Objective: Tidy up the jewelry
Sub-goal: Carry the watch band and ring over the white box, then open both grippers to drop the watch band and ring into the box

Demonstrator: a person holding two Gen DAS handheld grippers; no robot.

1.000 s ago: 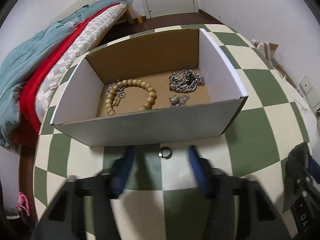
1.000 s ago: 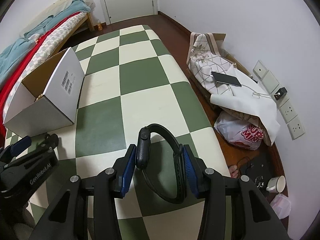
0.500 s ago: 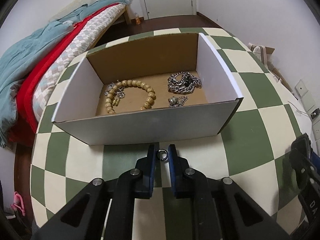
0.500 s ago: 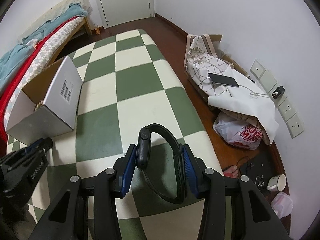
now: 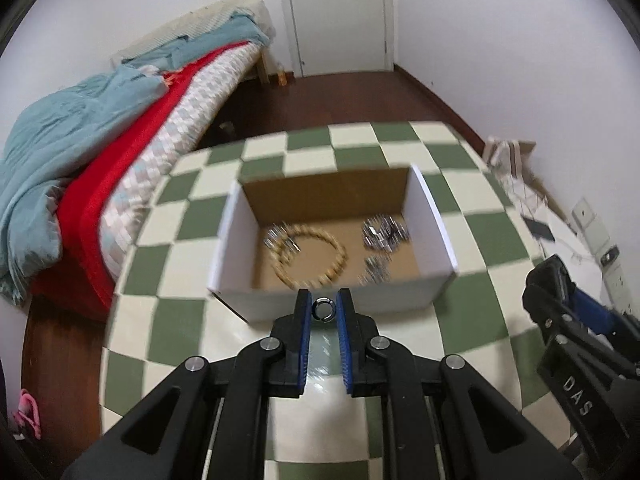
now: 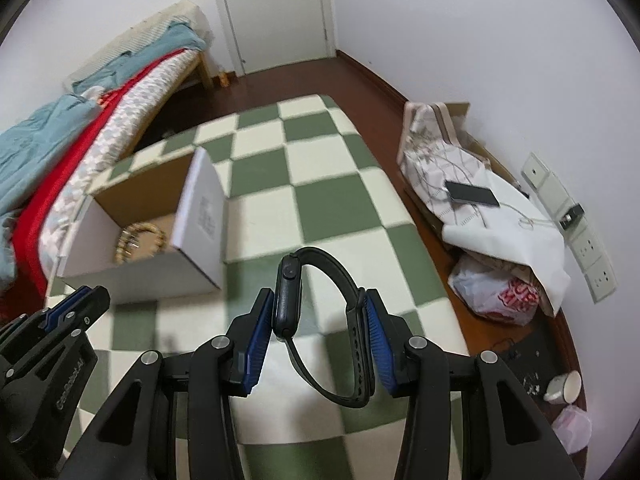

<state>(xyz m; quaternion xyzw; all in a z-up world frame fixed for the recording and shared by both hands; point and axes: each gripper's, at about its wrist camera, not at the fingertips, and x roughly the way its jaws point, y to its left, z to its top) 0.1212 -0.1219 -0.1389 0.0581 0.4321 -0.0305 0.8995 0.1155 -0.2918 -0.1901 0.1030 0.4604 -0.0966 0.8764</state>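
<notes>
My left gripper is shut on a small silver ring and holds it raised above the table, in front of the near wall of an open white cardboard box. Inside the box lie a wooden bead bracelet and silver chains. My right gripper is shut on a black smartwatch, its strap looping between the pads, held above the checkered table to the right of the box. The right gripper also shows in the left wrist view.
The table has a green and cream checkered cloth. A bed with red and teal bedding stands close on the left. Bags, a phone and wall sockets lie on the right by the wall. A white door is at the back.
My left gripper closed on the ring on the table and lifted it well up. My right gripper rose too, still holding the smartwatch.
</notes>
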